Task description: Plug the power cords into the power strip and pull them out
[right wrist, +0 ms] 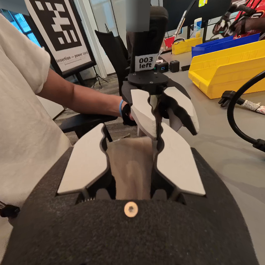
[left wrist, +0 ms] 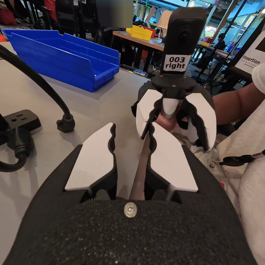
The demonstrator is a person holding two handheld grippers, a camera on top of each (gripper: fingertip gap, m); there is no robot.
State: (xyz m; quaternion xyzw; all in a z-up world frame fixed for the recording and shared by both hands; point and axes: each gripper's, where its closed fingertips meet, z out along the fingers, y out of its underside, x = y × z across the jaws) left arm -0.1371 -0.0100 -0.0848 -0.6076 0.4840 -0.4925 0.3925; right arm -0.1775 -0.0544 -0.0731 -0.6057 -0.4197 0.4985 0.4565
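In the left wrist view my left gripper (left wrist: 132, 126) is open and empty above the grey table's near edge. My right gripper (left wrist: 176, 143) faces it tip to tip, open and empty. A black power strip (left wrist: 21, 118) lies at the far left with free sockets on top. A black plug (left wrist: 66, 124) rests on the table beside it, its thick cord (left wrist: 35, 80) arching up to the left. Another black plug (left wrist: 21, 143) sits against the strip's near end. In the right wrist view my right gripper (right wrist: 133, 126) is open, facing the open left gripper (right wrist: 174, 134).
A blue bin (left wrist: 64, 57) stands behind the strip on the table (left wrist: 100, 109). In the right wrist view a yellow bin (right wrist: 229, 68), a looping black cord (right wrist: 232, 114) and a black connector (right wrist: 228, 99) lie to the right. The person's arm (right wrist: 86, 97) and a patterned sign (right wrist: 60, 33) are to the left. It is some 15 cm from my left tips to the black plug (left wrist: 21, 143).
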